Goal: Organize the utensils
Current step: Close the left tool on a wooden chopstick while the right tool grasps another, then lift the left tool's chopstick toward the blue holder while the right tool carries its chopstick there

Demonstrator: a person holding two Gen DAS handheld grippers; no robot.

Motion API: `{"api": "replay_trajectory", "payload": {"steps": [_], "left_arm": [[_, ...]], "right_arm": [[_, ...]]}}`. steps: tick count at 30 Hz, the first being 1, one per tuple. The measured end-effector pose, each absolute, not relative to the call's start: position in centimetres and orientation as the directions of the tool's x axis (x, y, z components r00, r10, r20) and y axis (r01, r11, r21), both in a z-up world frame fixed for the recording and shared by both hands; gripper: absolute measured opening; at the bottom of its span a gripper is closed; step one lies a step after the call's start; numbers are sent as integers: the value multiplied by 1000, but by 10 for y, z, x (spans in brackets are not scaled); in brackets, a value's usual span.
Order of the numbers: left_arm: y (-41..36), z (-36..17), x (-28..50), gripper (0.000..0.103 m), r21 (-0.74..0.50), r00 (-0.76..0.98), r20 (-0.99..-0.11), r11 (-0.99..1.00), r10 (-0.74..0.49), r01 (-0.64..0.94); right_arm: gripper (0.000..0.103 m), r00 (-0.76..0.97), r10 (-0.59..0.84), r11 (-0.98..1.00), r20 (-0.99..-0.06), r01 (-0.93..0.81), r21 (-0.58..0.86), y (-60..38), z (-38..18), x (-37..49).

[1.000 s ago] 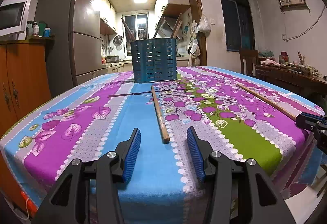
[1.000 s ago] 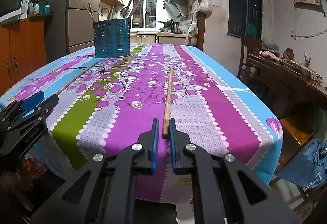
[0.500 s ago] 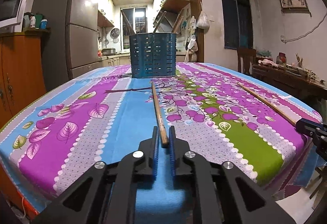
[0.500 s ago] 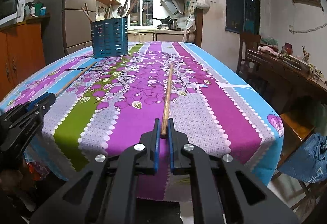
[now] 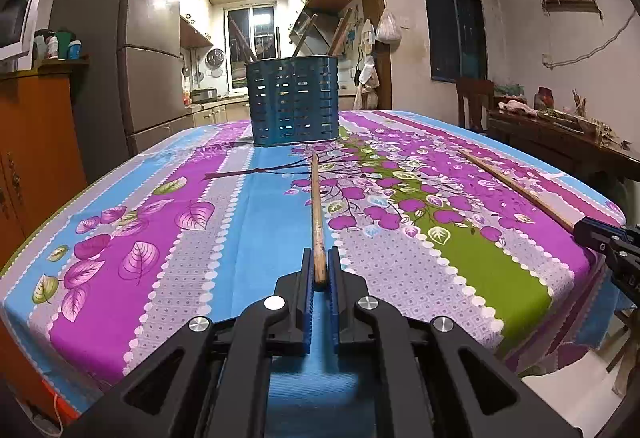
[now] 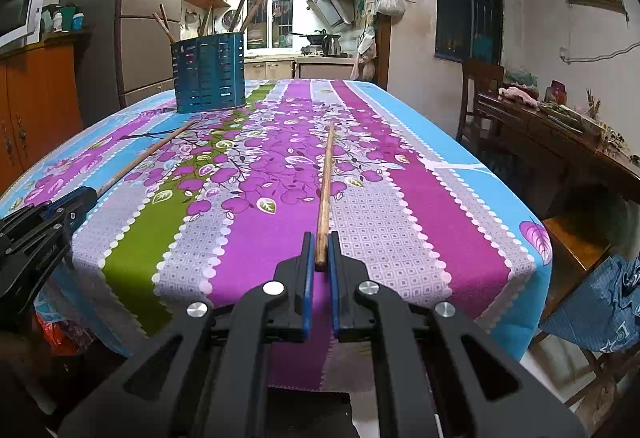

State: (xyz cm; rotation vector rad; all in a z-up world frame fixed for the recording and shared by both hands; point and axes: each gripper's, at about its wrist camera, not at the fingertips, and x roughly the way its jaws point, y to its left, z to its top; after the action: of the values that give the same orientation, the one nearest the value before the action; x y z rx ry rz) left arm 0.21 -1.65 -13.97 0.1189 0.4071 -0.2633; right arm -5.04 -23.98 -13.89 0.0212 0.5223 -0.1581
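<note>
A: What is different from one second before?

B: The left gripper [image 5: 320, 270] was wide open then, with the end of the left chopstick [image 5: 316, 214] lying free between its blue pads. Now its jaws are clenched on the near end of this chopstick. The right gripper [image 6: 320, 254] was already clamped on the right chopstick [image 6: 326, 182] and it holds it the same way. Both chopsticks lie in the same places on the counter [image 5: 140, 206].

A: What does one view show that the other does not?

B: The left wrist view shows the blue utensil holder [image 5: 294, 100] in the upper middle of the frame, just beyond the far tip of the left chopstick. The right chopstick [image 5: 516, 186] appears there as a diagonal line at the right, and the right gripper [image 5: 580, 230] enters at the right edge. The right wrist view puts the utensil holder [image 6: 209, 72] at the upper left, with several wooden sticks standing in it. The left chopstick [image 6: 148, 154] and the left gripper [image 6: 94, 194] are at the left side of this frame.

A: What is around, and does something block the way?

B: A flowered tablecloth [image 6: 380, 174] covers the counter. There is a fridge [image 5: 140, 50] at the left and a wooden chair [image 6: 480, 94] at the right. Between each chopstick and the holder I see only bare cloth
</note>
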Motion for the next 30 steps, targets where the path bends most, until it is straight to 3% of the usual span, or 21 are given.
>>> {"api": "replay_trajectory", "payload": {"steps": [12,30], "left_arm": [[-14,-118,-8,8,130,917,-329,952,-224,279],[-15,-75,-21,8,188,952,-172,940,-254,285]], "right_arm": [[5,867,-132,989,-481,148,-4,-242,-128,-50],[5,928,-114,993,-355,105,-45,-231,-82,-46]]}}
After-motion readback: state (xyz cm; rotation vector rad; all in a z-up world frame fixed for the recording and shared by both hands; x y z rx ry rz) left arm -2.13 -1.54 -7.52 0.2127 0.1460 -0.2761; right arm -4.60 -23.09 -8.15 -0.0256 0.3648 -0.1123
